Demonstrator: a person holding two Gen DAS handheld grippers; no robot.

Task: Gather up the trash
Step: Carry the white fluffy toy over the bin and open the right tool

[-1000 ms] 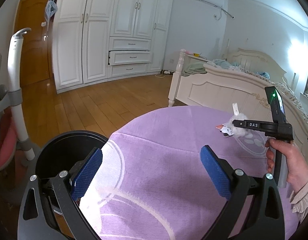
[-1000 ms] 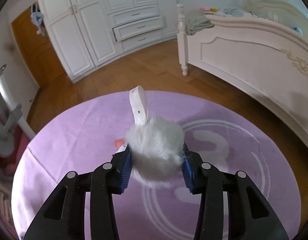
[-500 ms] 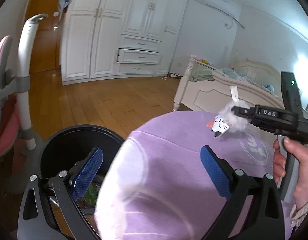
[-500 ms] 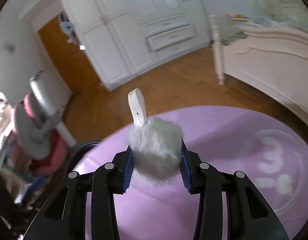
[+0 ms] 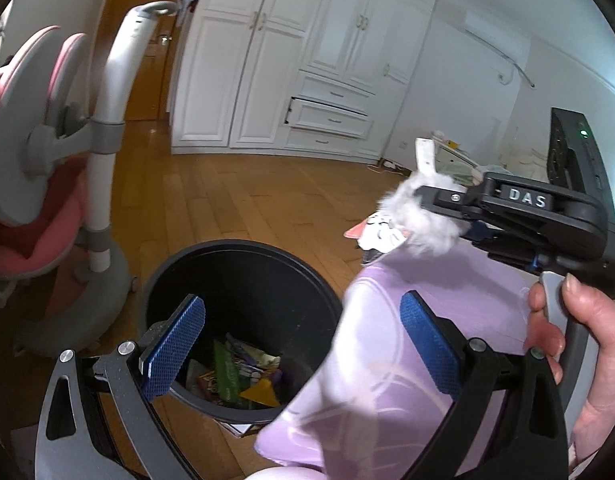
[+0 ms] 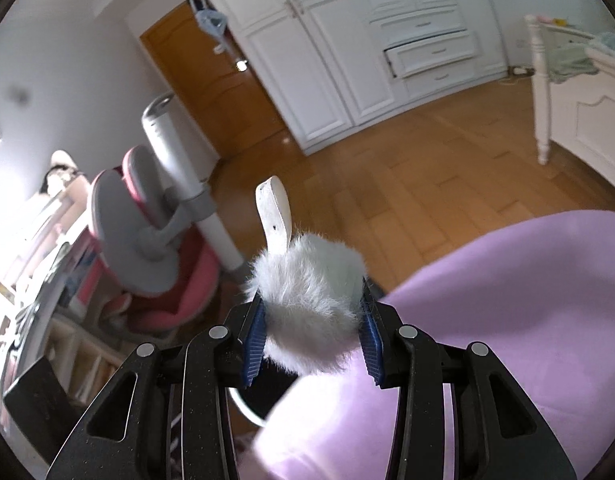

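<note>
My right gripper [image 6: 311,332] is shut on a white furry piece of trash [image 6: 307,296] with a white strap [image 6: 275,216] sticking up from it. In the left wrist view the same furry piece [image 5: 431,228] hangs in the right gripper [image 5: 419,216] above the edge of the purple table [image 5: 487,312], with a small cat-face card [image 5: 381,234] at its front. A hand [image 5: 575,320] holds that gripper's handle. The black trash bin [image 5: 243,246] stands on the floor beside the table, with several wrappers [image 5: 235,372] inside. My left gripper [image 5: 299,344] is open and empty, over the bin's near rim.
A pink and grey chair [image 5: 47,184] stands left of the bin, also seen as the chair [image 6: 155,248] in the right wrist view. White wardrobes [image 5: 307,72] line the far wall across a wooden floor [image 5: 247,200]. A white bed [image 6: 579,92] is far right.
Both views have swung left, off the table top and toward its edge. The right gripper has carried the furry piece left toward the bin, which now shows fully with its contents.
</note>
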